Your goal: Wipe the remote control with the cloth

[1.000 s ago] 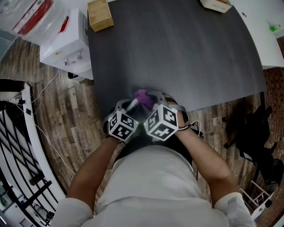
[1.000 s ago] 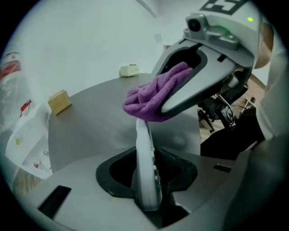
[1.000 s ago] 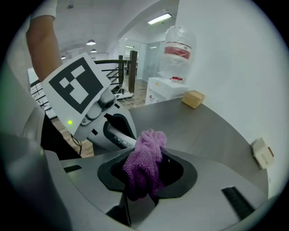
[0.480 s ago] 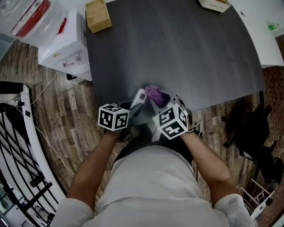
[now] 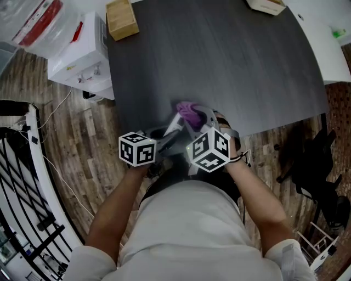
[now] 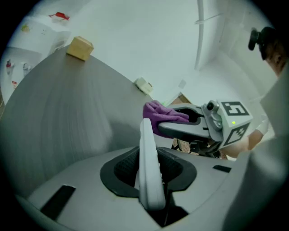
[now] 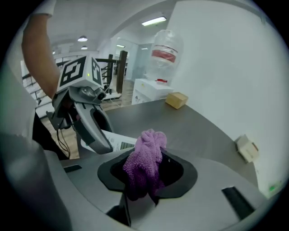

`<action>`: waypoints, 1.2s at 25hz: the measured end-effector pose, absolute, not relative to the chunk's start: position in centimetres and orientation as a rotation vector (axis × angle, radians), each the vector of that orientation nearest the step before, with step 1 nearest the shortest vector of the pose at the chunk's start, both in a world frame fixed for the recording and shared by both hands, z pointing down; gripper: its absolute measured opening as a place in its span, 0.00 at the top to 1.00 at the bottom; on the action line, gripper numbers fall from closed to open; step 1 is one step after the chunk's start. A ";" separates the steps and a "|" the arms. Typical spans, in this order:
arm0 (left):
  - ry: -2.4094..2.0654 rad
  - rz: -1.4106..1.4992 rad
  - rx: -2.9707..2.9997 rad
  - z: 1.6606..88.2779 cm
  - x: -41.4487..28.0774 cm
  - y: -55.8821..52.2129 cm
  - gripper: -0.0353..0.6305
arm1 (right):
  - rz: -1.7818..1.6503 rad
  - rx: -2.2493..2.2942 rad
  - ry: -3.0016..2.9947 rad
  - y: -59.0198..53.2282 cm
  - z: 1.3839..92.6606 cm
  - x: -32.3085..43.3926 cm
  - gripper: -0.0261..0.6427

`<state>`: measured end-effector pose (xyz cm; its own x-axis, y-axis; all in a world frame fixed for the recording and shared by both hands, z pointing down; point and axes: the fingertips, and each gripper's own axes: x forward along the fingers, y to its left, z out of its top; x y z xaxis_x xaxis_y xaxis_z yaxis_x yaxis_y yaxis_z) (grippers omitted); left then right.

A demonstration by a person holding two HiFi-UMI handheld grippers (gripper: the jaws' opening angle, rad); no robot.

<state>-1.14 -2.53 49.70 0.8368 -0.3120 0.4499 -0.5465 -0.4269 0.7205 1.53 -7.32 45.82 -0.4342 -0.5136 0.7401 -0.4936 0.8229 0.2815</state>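
Dark grey table [image 5: 219, 66] fills most of the head view, w/ plank floor [image 5: 71, 148] around it. A white water dispenser [image 5: 82, 55] stands off the table's far-left corner. A wooden box [image 5: 122, 19] sits on that corner and a small white box [image 5: 266, 5] at the far edge, both well apart from the work.

Both tools are at the table's near edge, close together. L gripper [image 6: 151, 176] is clamped on the remote control [image 6: 148, 144] — jaws narrow, pads pressing its near end. They've just been closing a touch w/ the remote between them. The pale remote stands edge-on in the left gripper view, far end pointing away over the table. R gripper [image 7: 143, 178] is closed on the purple cloth [image 7: 145, 158], which is bunched up between its pads. Cloth sits right at the remote's far end — looks to be touching it.
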 end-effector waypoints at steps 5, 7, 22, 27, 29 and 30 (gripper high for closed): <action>-0.576 0.141 2.052 48.2 -2.4 -2.1 0.79 | 0.156 0.654 -2.131 -4.9 47.7 3.3 0.77; -0.580 0.033 1.999 47.8 -2.9 -2.6 0.79 | 0.180 0.560 -2.108 -3.3 49.0 3.6 0.77; -0.811 0.454 2.042 52.3 -3.0 -3.5 0.72 | 0.394 0.649 -2.095 -2.9 51.5 1.1 0.77; -0.858 0.628 2.147 52.4 -4.6 -3.7 0.62 | 0.373 0.628 -2.083 -3.2 51.8 0.4 0.77; -0.854 0.662 2.163 52.5 -4.9 -3.5 0.62 | 0.369 0.621 -2.078 -3.4 51.9 0.3 0.77; -0.852 0.673 2.166 52.6 -5.1 -3.3 0.62 | 0.376 0.625 -2.077 -3.5 51.9 0.2 0.77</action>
